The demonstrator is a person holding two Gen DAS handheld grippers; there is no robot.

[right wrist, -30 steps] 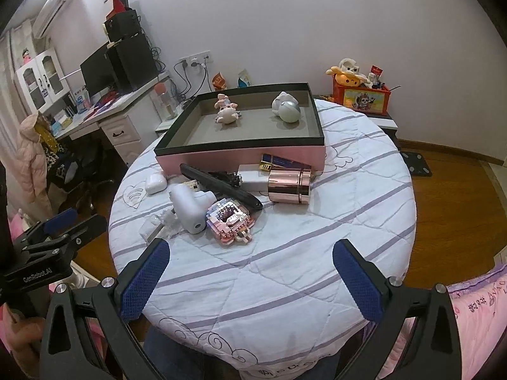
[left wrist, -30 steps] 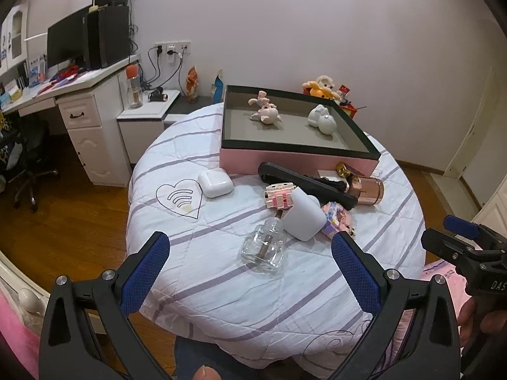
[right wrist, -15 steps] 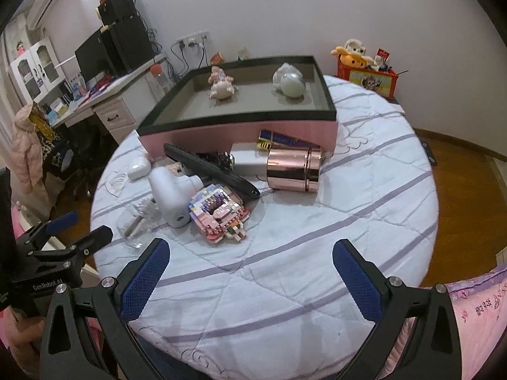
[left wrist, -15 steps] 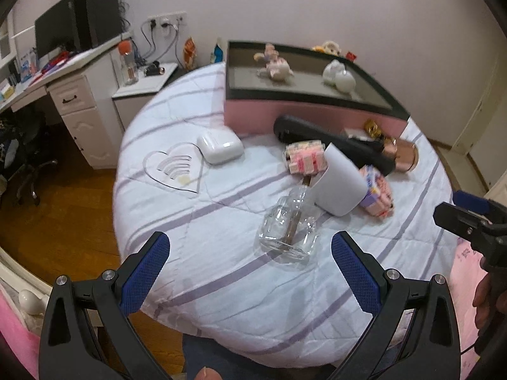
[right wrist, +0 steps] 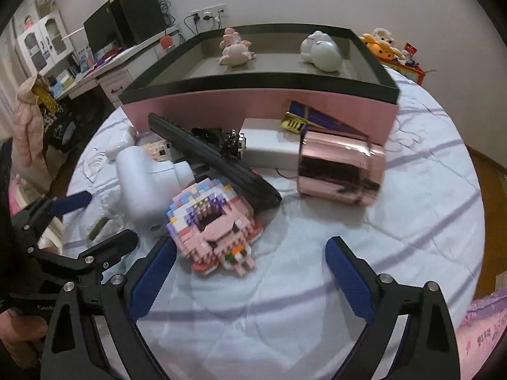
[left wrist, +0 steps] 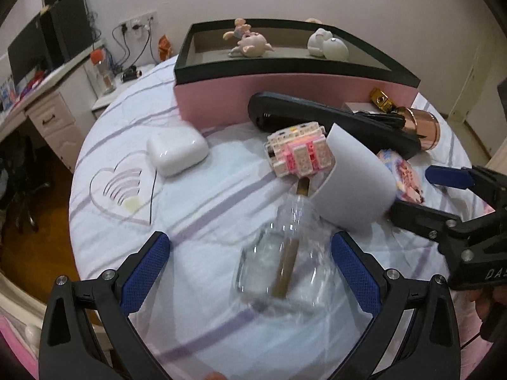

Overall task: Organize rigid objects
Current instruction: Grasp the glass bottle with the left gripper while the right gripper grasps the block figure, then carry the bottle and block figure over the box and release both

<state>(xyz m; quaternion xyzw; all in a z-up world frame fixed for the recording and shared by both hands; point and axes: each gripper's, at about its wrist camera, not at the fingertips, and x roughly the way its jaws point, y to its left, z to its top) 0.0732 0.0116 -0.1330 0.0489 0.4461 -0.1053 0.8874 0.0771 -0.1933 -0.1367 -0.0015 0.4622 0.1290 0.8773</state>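
Note:
My left gripper [left wrist: 250, 264] is open, with a clear glass bottle [left wrist: 285, 266] lying on the bedspread between its fingers. Beyond it lie a white device [left wrist: 355, 183], a pink-and-white block model [left wrist: 299, 152], a white earbud case [left wrist: 176, 150] and a long black tool [left wrist: 332, 123]. My right gripper [right wrist: 250, 269] is open and empty, just in front of a pink brick model [right wrist: 212, 221]. A rose-gold cylinder [right wrist: 339, 167] lies behind it. The pink tray [right wrist: 259, 107] holds two figurines.
The round table [right wrist: 412, 237] is covered by a striped white cloth. A white box [right wrist: 269, 145] and a gold-and-blue item [right wrist: 304, 118] lie against the tray. A desk with drawers [left wrist: 47, 117] stands at the left. The right gripper shows in the left wrist view [left wrist: 421, 193].
Both grippers have moved forward and down toward the table. The glass bottle now lies between the left fingers, and the pink brick model is close to the right fingers.

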